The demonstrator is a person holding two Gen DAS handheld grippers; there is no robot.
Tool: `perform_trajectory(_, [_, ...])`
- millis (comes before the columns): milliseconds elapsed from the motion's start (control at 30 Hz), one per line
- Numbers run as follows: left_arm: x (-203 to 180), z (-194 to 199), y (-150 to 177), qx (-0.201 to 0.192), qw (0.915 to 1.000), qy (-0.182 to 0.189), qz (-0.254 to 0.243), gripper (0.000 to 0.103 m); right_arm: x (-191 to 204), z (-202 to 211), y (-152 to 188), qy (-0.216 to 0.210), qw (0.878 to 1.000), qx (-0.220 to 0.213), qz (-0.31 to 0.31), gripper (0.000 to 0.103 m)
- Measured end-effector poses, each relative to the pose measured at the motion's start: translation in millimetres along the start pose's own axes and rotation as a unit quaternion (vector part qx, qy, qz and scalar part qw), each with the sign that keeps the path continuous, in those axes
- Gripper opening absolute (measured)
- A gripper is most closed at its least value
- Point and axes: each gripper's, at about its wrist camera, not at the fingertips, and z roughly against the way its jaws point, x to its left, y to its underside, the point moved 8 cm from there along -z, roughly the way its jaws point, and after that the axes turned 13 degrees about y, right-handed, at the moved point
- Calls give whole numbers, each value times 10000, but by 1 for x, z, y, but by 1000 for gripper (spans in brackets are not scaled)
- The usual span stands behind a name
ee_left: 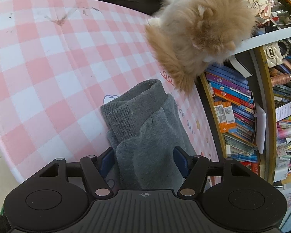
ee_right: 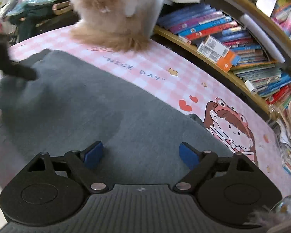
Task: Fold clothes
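So we've got the grey garment (ee_right: 83,104) spread over the pink checked mat (ee_left: 38,58), with its ribbed cuff end (ee_left: 126,104) bunched up right in front of the left gripper (ee_left: 143,158). That one's jaws sit about halfway apart with the fleece between the blue pads; the cloth fills the gap, so it looks like a hold on the bunch, though we can't swear the pads are pressing.

The right gripper (ee_right: 141,154) hangs over the flat middle of the garment, jaws wide, nothing in them.

For the fold, we'd guess the trick is keeping the left end pinned while the right takes a clean pinch of a single edge, not a wad from the middle, then lays it over without dragging the rest.

Room-wise: a fluffy orange cat (ee_left: 199,31) sits at the far edge of the mat, just beyond the garment, so folding toward it is risky. The bookshelf (ee_right: 232,44) runs close along the right edge. The open mat is on the left, so we'd work that way.
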Motion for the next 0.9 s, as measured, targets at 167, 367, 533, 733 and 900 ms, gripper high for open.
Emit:
perform_trajectory(167, [2, -2, 0, -75, 10000, -44, 8, 47, 20, 5, 18, -282, 9989, 366, 126, 85])
perform_trajectory(367, [10, -4, -3, -98, 9997, -167, 121, 15, 14, -2, 22, -429, 9972, 498, -347, 91])
perform_trajectory(533, [-13, 0, -4, -152, 9989, -33, -438, 11, 5, 3, 21, -612, 9965, 340, -447, 89])
perform_trajectory(733, [-98, 9, 19, -52, 9655, 311, -2586, 11, -38, 18, 22, -612, 9941, -39, -897, 90])
perform_trajectory(900, [-157, 8, 63, 163, 9077, 396, -4174, 11, -93, 18, 44, -511, 9845, 165, -1669, 90])
